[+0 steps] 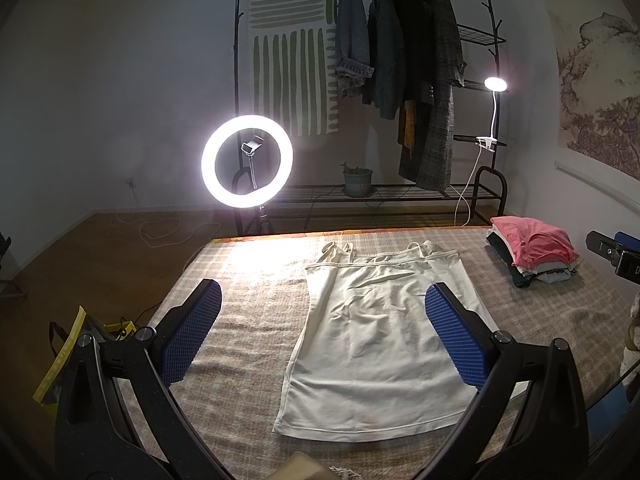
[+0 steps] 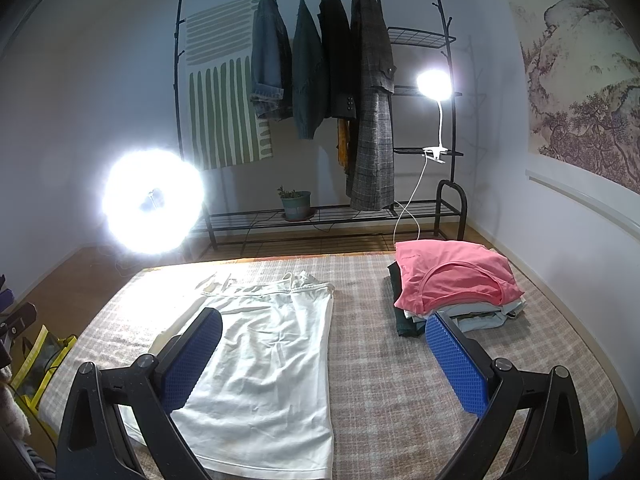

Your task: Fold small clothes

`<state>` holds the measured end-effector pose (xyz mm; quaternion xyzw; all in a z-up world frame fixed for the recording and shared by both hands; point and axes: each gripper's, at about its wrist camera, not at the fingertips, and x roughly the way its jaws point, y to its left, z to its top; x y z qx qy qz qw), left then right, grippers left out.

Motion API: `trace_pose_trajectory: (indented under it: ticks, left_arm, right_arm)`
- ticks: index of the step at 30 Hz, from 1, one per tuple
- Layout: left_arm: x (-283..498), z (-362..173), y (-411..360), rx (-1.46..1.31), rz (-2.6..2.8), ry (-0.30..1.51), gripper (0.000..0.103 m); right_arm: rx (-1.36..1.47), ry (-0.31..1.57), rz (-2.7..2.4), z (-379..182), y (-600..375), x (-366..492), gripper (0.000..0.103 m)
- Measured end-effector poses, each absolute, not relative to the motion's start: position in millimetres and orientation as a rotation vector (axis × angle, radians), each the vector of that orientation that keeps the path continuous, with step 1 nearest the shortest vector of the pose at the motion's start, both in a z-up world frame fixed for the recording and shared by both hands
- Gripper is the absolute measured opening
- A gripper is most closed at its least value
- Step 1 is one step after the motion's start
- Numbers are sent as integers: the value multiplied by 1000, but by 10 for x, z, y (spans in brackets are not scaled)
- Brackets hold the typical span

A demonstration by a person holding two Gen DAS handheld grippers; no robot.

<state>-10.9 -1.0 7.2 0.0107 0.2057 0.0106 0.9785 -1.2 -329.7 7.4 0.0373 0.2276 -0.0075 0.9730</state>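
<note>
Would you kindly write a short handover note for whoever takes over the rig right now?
Left claw: open, empty, above the white camisole.
Right claw: open, empty, above the camisole's right edge.
The camisole lies flat and unfolded on the checked cover, straps at the far end.
Done: a stack of folded clothes, pink top uppermost, sits at the far right.
Left: fold the camisole and add it to the stack.

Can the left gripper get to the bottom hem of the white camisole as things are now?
Probably yes. The left gripper is open and empty, and the white camisole lies flat on the checked cover with its hem nearest the fingers. Nothing lies on it; the folded pile sits apart, to the right.
</note>
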Motion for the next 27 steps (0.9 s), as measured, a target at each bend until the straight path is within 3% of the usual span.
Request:
trace_pose_trajectory:
  ticks: [18, 27]
  left_arm:
    - [-121, 42, 59, 15, 26, 426, 103]
    - [6, -267, 431, -54, 46, 477, 103]
  right_arm:
    - [79, 463, 5, 12, -3183, 28, 103]
    - [71, 459, 25, 45, -3020, 141, 102]
